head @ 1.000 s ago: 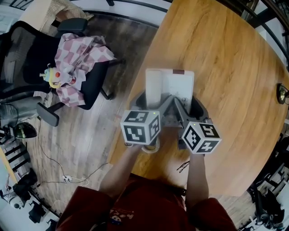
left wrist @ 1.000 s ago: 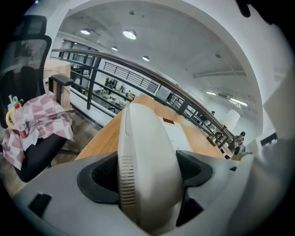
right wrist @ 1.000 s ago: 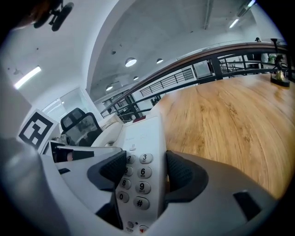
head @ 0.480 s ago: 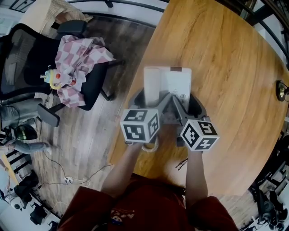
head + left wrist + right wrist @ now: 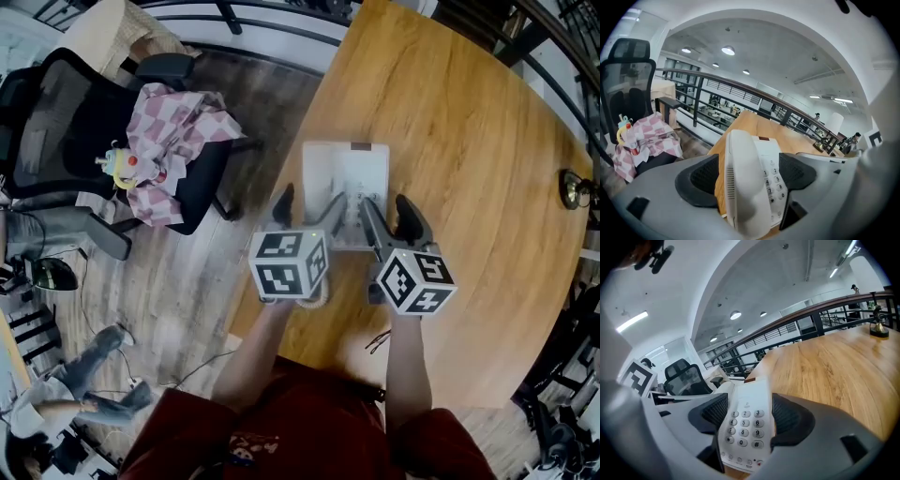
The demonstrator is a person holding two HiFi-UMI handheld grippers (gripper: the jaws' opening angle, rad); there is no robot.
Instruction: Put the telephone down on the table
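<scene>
The white telephone (image 5: 345,173) lies flat on the wooden table (image 5: 469,141) near its left edge, handset on the left, keypad on the right. My left gripper (image 5: 311,208) is open just behind it; in the left gripper view the handset (image 5: 745,183) sits between the black pads (image 5: 698,180) with wood showing in the gap. My right gripper (image 5: 388,216) is open as well. Its pads (image 5: 787,416) flank the keypad (image 5: 745,427) in the right gripper view. Both marker cubes hide the phone's near end in the head view.
A black office chair (image 5: 56,122) with a chequered cloth (image 5: 178,131) and a small toy stands on the floor to the left. A small dark ornament (image 5: 572,187) sits at the table's right edge. A thin black cable (image 5: 380,342) lies near the front edge.
Both grippers' jaws have spread apart from the telephone's sides. The phone now looks smaller and lower, lying on the table. A person's legs have come into view at the lower left.
</scene>
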